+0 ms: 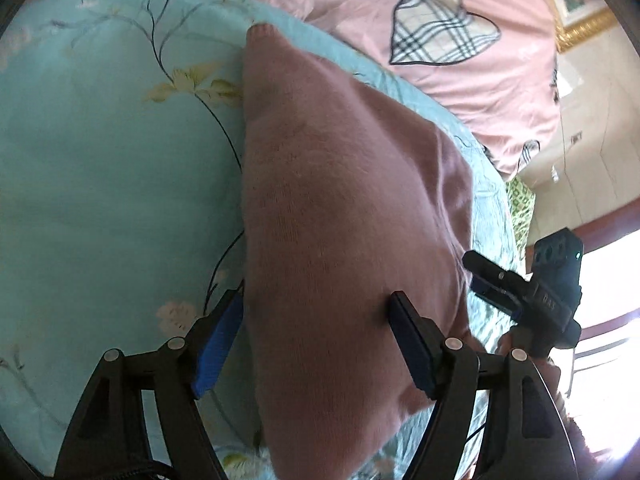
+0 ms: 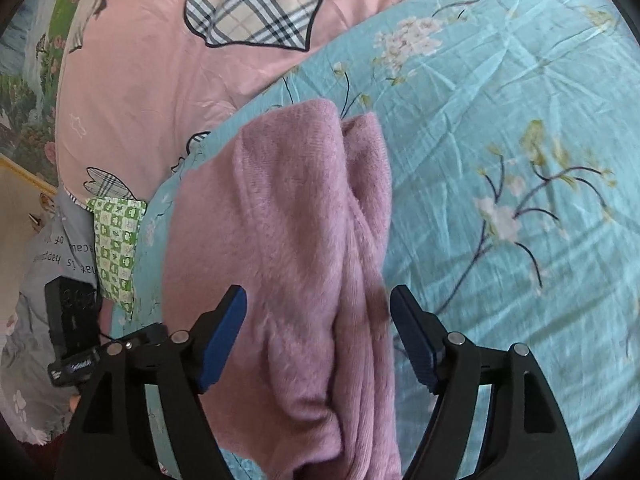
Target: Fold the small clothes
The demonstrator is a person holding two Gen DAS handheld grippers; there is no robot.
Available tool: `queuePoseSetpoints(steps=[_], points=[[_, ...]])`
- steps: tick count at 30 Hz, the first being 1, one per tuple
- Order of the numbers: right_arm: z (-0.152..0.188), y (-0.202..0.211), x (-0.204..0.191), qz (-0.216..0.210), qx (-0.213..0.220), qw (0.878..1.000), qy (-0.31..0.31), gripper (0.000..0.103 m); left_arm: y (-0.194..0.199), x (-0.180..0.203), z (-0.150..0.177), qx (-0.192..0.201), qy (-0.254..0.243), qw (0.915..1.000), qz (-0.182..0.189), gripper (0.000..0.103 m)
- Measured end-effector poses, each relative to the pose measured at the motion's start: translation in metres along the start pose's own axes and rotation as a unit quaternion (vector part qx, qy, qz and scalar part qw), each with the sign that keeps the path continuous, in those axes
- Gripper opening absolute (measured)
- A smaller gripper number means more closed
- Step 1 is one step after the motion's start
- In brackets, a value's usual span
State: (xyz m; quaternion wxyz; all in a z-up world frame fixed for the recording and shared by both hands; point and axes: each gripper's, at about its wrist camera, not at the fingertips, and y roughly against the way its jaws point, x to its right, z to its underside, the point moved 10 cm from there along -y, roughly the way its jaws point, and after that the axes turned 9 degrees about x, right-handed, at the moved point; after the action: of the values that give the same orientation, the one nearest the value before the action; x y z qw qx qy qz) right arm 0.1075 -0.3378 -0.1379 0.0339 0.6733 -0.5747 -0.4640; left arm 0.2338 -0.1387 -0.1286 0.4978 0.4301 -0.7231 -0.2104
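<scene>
Left wrist view: your left gripper (image 1: 316,320) hangs with fingers apart astride the folded mauve knitted garment (image 1: 344,216), which lies on the turquoise floral bedsheet (image 1: 100,168). Your right gripper (image 2: 318,322), fingers likewise spread, straddles the garment (image 2: 288,240); pink quilt (image 2: 152,64) at 11 o'clock.

Soft daylight fills both views; a window (image 1: 612,280) to the right of the left hand-held gripper (image 1: 316,320) glares white. Fisheye edges bend and darken, slightly blurred.

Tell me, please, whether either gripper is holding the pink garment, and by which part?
Neither: the left gripper and right gripper are both open, straddling the pink garment unclamped.
</scene>
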Motion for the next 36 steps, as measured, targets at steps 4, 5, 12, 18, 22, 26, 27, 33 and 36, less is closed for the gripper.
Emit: queuePoseSetpoints(steps=[4,5,12,18,22,26,27,33,36], points=[[-0.002,-0.016,0.005,-0.007,-0.018,1.0,0.002,0.075,-0.024,-0.004,-0.007,0.0,0.019,0.9998,0.007,0.078],[-0.002,-0.02,0.006,-0.012,-0.023,1.0,0.001,0.075,-0.031,-0.004,-0.007,-0.001,0.025,0.9996,0.01,0.078],[0.004,-0.043,0.0,-0.063,-0.044,0.997,0.005,0.044,-0.051,0.001,-0.008,-0.004,0.041,0.9986,0.032,0.055],[0.008,-0.032,-0.017,-0.087,-0.028,0.996,-0.014,0.032,-0.027,0.014,-0.008,0.013,0.022,0.9982,0.054,0.042],[0.015,-0.021,-0.045,-0.104,-0.023,0.994,-0.004,0.031,0.002,0.013,-0.004,0.03,0.013,0.9981,0.052,0.042],[0.032,-0.021,-0.077,-0.12,-0.03,0.992,0.01,0.031,0.042,-0.005,0.002,0.051,0.018,0.9975,0.045,0.042],[0.038,-0.023,-0.088,-0.129,-0.033,0.991,0.01,0.031,0.05,-0.011,0.003,0.055,0.019,0.9974,0.042,0.042],[0.07,-0.048,-0.152,-0.169,-0.066,0.983,0.033,0.031,0.108,-0.056,0.015,0.085,0.038,0.9956,0.008,0.042],[0.086,-0.067,-0.182,-0.188,-0.088,0.977,0.043,0.031,0.133,-0.079,0.022,0.101,0.045,0.9937,-0.018,0.042]])
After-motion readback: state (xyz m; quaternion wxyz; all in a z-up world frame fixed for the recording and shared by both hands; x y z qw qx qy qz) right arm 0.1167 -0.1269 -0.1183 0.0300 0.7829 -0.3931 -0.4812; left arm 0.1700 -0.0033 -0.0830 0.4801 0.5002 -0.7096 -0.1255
